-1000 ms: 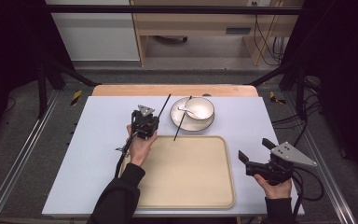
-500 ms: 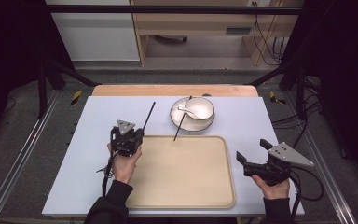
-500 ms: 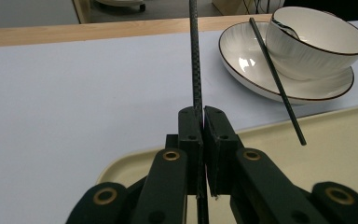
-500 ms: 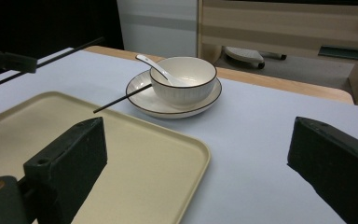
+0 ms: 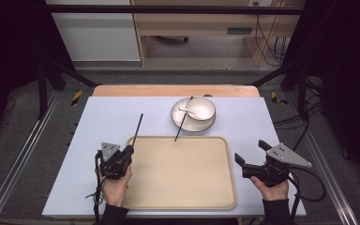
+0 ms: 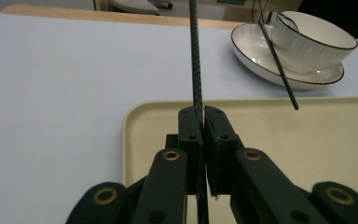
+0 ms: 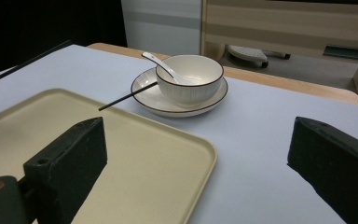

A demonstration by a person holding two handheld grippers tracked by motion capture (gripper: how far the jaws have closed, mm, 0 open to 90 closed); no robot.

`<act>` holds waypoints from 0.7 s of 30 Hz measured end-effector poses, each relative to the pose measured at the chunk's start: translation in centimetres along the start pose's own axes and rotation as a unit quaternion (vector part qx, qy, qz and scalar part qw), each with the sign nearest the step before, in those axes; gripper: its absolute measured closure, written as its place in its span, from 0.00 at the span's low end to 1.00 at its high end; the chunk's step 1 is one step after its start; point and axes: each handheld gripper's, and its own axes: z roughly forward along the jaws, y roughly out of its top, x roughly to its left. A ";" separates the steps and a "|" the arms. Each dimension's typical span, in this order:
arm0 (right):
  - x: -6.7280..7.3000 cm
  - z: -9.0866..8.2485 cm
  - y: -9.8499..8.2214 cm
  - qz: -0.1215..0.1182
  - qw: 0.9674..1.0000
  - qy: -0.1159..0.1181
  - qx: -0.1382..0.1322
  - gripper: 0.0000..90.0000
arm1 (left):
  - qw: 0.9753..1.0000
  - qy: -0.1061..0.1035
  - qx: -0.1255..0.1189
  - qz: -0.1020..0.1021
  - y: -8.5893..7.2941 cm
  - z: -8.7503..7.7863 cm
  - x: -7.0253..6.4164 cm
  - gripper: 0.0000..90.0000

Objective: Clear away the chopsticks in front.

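Clamping black chopstick, left gripper sits over tray's near-left edge; right gripper gapes empty; its view shows spoon in bowl.

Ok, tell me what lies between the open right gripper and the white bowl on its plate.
In the right gripper view, the beige plastic tray's corner and bare pale blue table lie between the right gripper and the white bowl on its plate.

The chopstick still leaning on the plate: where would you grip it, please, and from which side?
Probably the chopstick at its lower end overhanging the tray: that tip is raised clear of plate and bowl, so the open right gripper could straddle it from the tray side.
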 end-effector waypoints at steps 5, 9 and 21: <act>0.1 0.1 0.0 -0.002 1.000 0.001 0.002 0.05 | 1.000 0.006 -0.008 -0.008 -1.1 -1.1 -0.2 0.95; 0.1 0.1 -0.1 -0.001 1.000 0.000 0.003 0.05 | 1.000 0.017 -0.003 -0.004 -1.8 -1.6 -0.6 0.95; 0.2 0.2 -0.1 -0.001 1.000 0.001 0.004 0.05 | 0.999 0.032 0.016 -0.003 -4.1 -2.0 -1.3 0.95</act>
